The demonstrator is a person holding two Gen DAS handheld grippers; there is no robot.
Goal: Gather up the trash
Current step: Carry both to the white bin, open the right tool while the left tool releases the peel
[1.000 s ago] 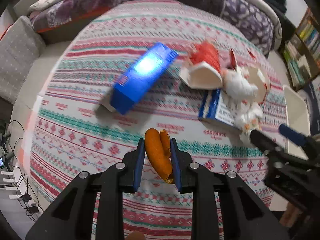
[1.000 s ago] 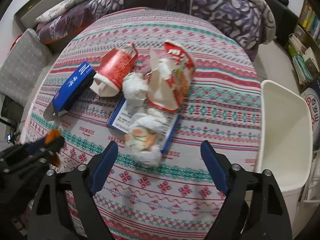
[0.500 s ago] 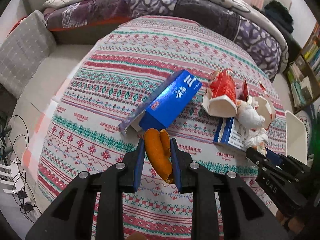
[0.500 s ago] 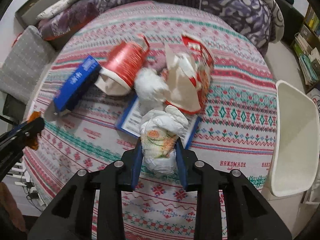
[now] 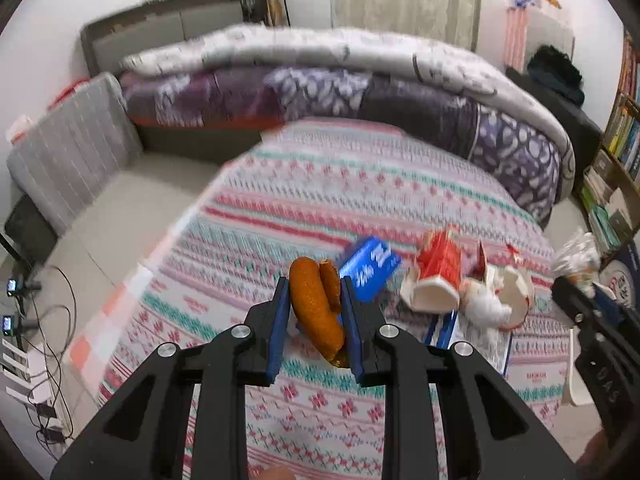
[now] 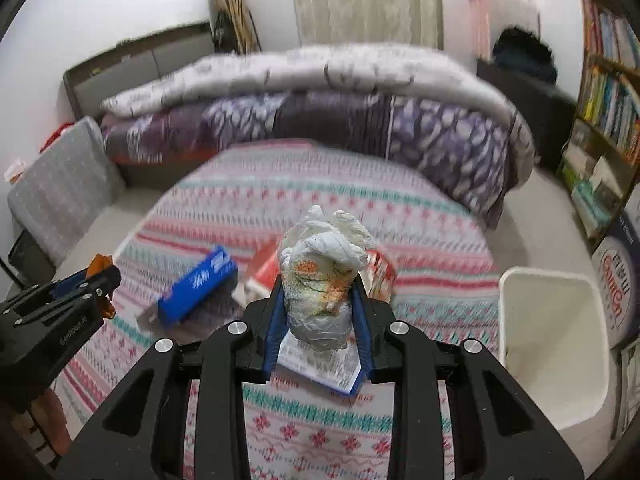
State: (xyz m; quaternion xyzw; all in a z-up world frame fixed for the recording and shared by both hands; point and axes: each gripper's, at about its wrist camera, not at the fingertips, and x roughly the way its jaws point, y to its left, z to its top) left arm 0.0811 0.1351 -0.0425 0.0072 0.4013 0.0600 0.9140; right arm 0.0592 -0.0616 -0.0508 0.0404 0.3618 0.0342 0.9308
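Woven "HANDMADE" shows on the patterned blanket (image 5: 538, 376).

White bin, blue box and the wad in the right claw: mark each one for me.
White bin (image 6: 516, 280), right wrist view, on its near-left rim.
Blue box (image 6: 196, 288), right wrist view, on the middle of its top face.
Wad (image 6: 320, 280), right wrist view, on its stained middle, between the claw's pads.

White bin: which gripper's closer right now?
Right. The right gripper, shut on the crumpled wrapper, sits just left of the white bin. The left gripper, holding the orange peel, is farther left across the bed.
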